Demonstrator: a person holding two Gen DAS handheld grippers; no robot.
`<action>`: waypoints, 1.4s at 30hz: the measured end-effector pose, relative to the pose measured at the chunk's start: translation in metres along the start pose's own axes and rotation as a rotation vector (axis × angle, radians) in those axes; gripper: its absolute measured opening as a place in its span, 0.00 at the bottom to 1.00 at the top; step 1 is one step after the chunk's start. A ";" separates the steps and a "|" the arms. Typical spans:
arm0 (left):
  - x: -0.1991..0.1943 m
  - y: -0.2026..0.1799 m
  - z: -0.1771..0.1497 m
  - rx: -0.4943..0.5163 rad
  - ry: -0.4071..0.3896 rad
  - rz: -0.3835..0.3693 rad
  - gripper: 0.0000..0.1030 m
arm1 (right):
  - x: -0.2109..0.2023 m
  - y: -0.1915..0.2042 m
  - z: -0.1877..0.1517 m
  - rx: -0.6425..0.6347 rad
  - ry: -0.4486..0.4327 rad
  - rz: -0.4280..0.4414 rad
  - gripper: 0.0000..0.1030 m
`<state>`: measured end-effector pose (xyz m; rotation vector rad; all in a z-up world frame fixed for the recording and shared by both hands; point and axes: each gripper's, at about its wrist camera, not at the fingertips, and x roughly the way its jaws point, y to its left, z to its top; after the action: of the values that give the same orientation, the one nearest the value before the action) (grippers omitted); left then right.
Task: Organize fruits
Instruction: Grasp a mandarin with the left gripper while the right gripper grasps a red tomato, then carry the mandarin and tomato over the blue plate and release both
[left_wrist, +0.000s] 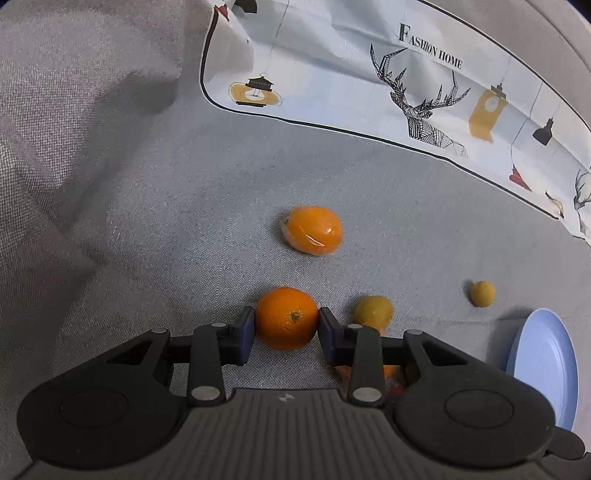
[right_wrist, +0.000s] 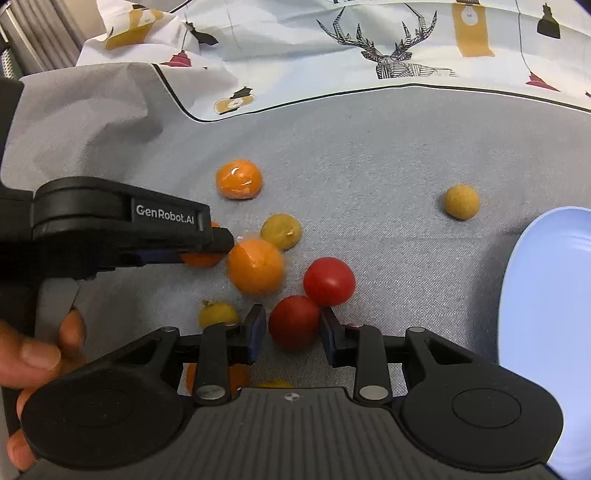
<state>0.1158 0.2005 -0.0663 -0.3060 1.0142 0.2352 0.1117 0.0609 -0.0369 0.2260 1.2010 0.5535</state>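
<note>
Fruits lie scattered on a grey cloth. My left gripper (left_wrist: 286, 326) is shut on an orange (left_wrist: 286, 317), with both blue pads against its sides. In the right wrist view the left gripper (right_wrist: 218, 245) comes in side-on from the left and hides most of that orange (right_wrist: 201, 261). My right gripper (right_wrist: 293, 330) is shut on a red fruit (right_wrist: 294, 322). A second red fruit (right_wrist: 328, 282) touches it from behind. A shiny wrapped orange (right_wrist: 255, 271) sits between the two grippers. A light blue plate (right_wrist: 546, 332) lies to the right.
Further back lie another wrapped orange (left_wrist: 314, 230), a yellow-green fruit (right_wrist: 281, 232) and a small yellow fruit (right_wrist: 461, 202). A small yellow fruit (right_wrist: 218, 314) sits by my right gripper's left finger. A hand (right_wrist: 37, 354) holds the left gripper. A printed cloth (left_wrist: 424, 85) covers the back.
</note>
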 end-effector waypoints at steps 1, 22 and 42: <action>0.000 0.000 0.000 0.005 -0.001 0.003 0.39 | 0.001 0.003 0.000 -0.014 -0.001 -0.009 0.33; -0.112 -0.055 -0.045 0.171 -0.301 -0.032 0.39 | -0.141 -0.057 0.026 -0.108 -0.246 -0.020 0.29; -0.077 -0.165 -0.072 0.419 -0.305 -0.229 0.39 | -0.163 -0.144 0.008 -0.069 -0.256 -0.258 0.29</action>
<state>0.0743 0.0170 -0.0119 -0.0010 0.6969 -0.1370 0.1195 -0.1448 0.0345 0.0781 0.9429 0.3285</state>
